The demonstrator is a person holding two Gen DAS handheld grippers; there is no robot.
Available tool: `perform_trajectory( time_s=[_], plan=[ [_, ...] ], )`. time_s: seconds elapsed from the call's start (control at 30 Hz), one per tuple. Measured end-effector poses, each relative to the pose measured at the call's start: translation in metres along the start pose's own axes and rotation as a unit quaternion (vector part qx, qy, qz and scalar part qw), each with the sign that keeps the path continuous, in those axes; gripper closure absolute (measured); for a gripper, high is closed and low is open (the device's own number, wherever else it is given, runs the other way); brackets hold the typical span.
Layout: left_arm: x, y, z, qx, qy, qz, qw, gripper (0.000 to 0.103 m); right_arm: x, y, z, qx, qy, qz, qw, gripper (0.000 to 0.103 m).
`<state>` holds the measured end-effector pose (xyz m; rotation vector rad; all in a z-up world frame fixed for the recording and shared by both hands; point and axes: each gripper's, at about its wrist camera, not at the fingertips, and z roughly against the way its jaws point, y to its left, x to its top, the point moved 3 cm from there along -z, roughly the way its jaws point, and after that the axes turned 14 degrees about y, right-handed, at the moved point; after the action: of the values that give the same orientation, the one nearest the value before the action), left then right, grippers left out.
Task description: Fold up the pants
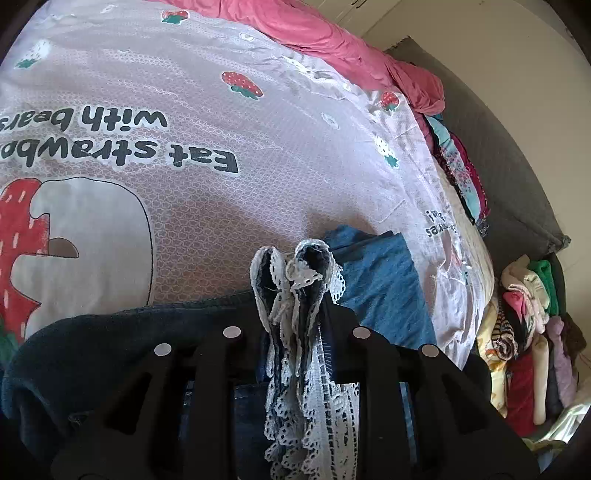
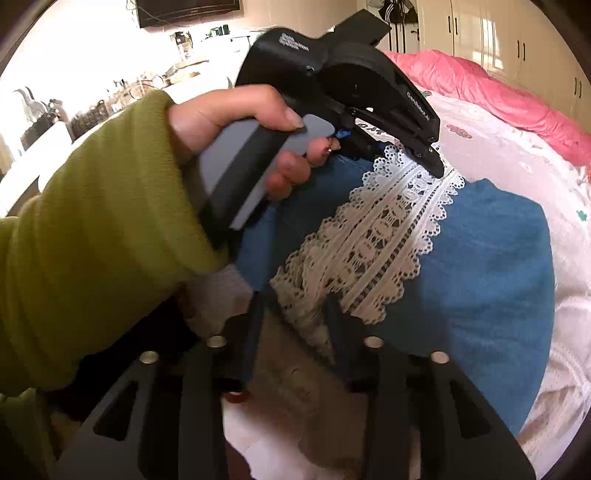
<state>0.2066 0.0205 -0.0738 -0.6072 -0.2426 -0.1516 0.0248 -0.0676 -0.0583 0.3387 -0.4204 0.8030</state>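
The blue denim pants (image 2: 480, 280) with a white lace hem (image 2: 380, 236) lie on the strawberry-print bedspread (image 1: 221, 206). My left gripper (image 1: 295, 295) is shut on the bunched lace hem (image 1: 291, 280) of the pants (image 1: 380, 280). In the right wrist view the left gripper's black fingers (image 2: 432, 162) pinch the far end of the lace. My right gripper (image 2: 295, 306) is shut on the near end of the same lace hem. A hand in a green sleeve (image 2: 92, 236) holds the left gripper.
A pink blanket (image 1: 332, 33) lies at the far side of the bed. A stack of folded clothes (image 1: 458, 173) sits at the bed's right edge. A pile of mixed clothes (image 1: 528, 332) lies on the floor to the right. White wardrobes (image 2: 498, 33) stand behind.
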Motion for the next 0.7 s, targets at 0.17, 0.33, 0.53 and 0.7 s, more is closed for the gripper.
perform_trajectory(
  time_s=[0.17, 0.33, 0.53, 0.7],
  plan=[
    [-0.001, 0.002, 0.006, -0.004, -0.005, 0.005, 1.0, 0.081, -0.012, -0.005, 0.031, 0.023, -0.023, -0.013, 0.999, 0.062],
    [-0.006, -0.009, 0.03, 0.057, -0.041, -0.02, 0.9973, 0.054, -0.021, -0.039, 0.05, -0.02, -0.041, -0.057, 0.997, 0.06],
    [-0.045, -0.013, 0.06, 0.085, -0.081, -0.015, 0.993, 0.054, -0.042, -0.088, 0.055, -0.06, -0.037, -0.128, 0.989, 0.06],
    [-0.082, -0.036, 0.064, 0.108, -0.084, -0.038, 0.9899, 0.054, -0.046, -0.097, 0.055, -0.068, -0.045, -0.136, 0.987, 0.06]
  ],
)
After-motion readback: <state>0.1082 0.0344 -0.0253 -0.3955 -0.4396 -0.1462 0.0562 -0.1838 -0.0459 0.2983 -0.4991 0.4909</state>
